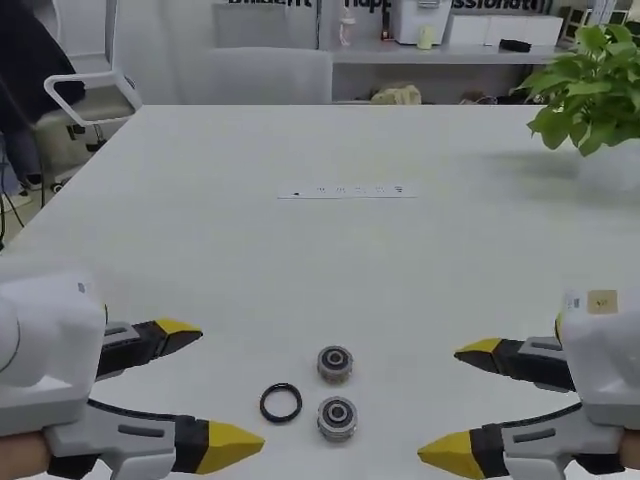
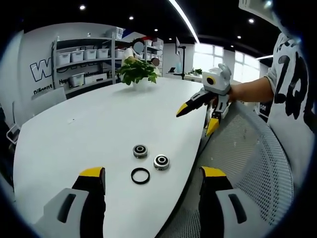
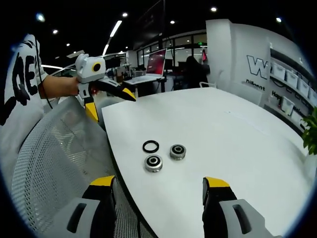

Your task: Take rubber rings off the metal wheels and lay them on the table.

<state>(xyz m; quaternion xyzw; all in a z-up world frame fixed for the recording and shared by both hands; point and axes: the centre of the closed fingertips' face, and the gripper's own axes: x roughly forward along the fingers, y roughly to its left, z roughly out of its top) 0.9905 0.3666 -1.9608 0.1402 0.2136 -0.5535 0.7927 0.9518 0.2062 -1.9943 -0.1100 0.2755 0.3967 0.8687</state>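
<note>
On table (image 1: 300, 250): ring (image 1: 281, 403) beside two wheels (image 1: 335, 364); left gripper (image 1: 225, 385), right gripper (image 1: 442, 402) gaping; gripper views add chair (image 2: 247, 144).

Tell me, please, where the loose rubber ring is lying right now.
In the head view, the rubber ring lies flat on the table near its front edge, just left of the nearer metal wheel, not touching it.

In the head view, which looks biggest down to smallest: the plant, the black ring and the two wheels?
1. Plant, largest, though farthest away.
2. Black ring, a little wider than either wheel.
3. Near wheel and far wheel: alike, so no ranking; nearness may explain any difference.
</note>
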